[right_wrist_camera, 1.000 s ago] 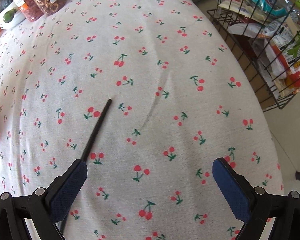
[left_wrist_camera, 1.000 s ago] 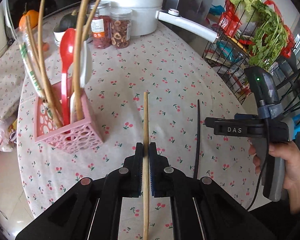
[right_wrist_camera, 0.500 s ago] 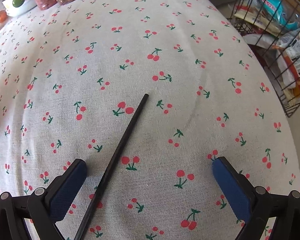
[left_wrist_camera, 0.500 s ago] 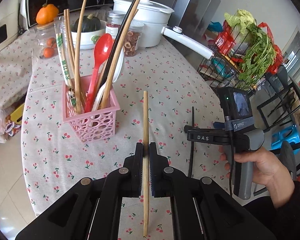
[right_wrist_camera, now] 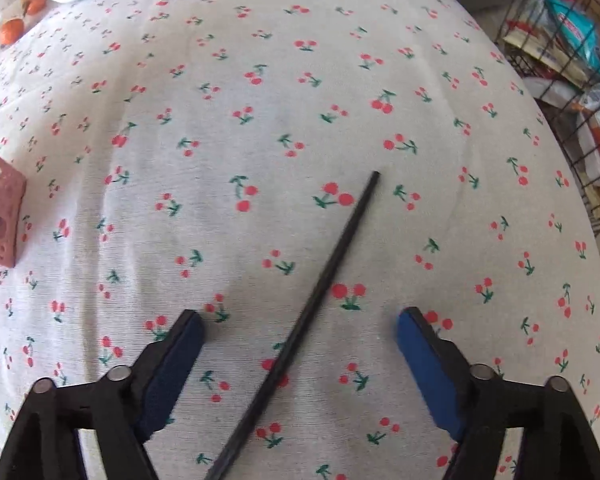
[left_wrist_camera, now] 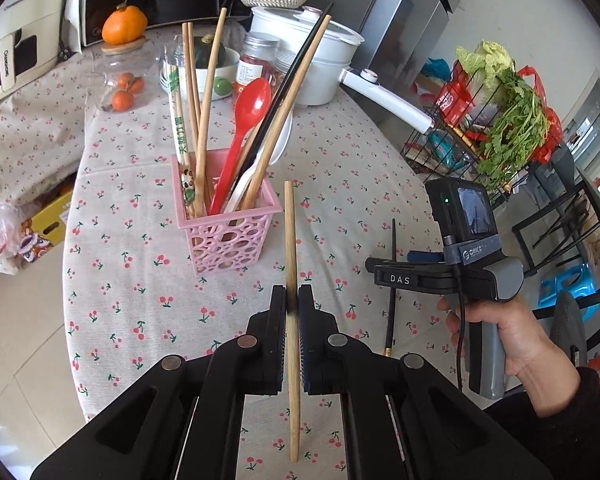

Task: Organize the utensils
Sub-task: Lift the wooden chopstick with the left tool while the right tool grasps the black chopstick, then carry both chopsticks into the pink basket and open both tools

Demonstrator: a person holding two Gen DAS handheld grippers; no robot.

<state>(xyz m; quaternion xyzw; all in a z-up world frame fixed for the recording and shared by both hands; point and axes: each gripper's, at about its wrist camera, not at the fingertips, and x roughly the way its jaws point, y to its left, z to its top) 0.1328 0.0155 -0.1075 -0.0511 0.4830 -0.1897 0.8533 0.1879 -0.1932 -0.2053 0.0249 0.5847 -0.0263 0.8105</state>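
Left fingers: I have the left gripper (left_wrist_camera: 293, 300) clamped on a wooden chopstick (left_wrist_camera: 290, 248), its shaft running up past the fingertips and down below them.
Right fingers: my right gripper (right_wrist_camera: 300, 330) has just been closing; the pads are narrower than half a second ago but not touching anything.
What changed on the right: the black chopstick (right_wrist_camera: 320, 284) lay under the left finger a second ago; now it runs diagonally through the middle of the gap, tip pointing forward and to the right.
What changed on the left: the pink holder (left_wrist_camera: 230, 228) has drifted from far left of the fingers to just ahead and left of them, clear of the raised chopstick.
Meaning: I judge the right side is about to pinch the black chopstick, while the left one is lining up for a drop into the holder.
Black chopstick look: thin, dark, straight, lying flat on the cherry-print surface (right_wrist_camera: 260, 112); thin enough that I expect the pads must close almost fully.
Wooden chopstick look: pale, plain, slender, held near its middle.
Holder contents: several wooden chopsticks, a black one, a red spoon (left_wrist_camera: 244, 136), a white utensil.
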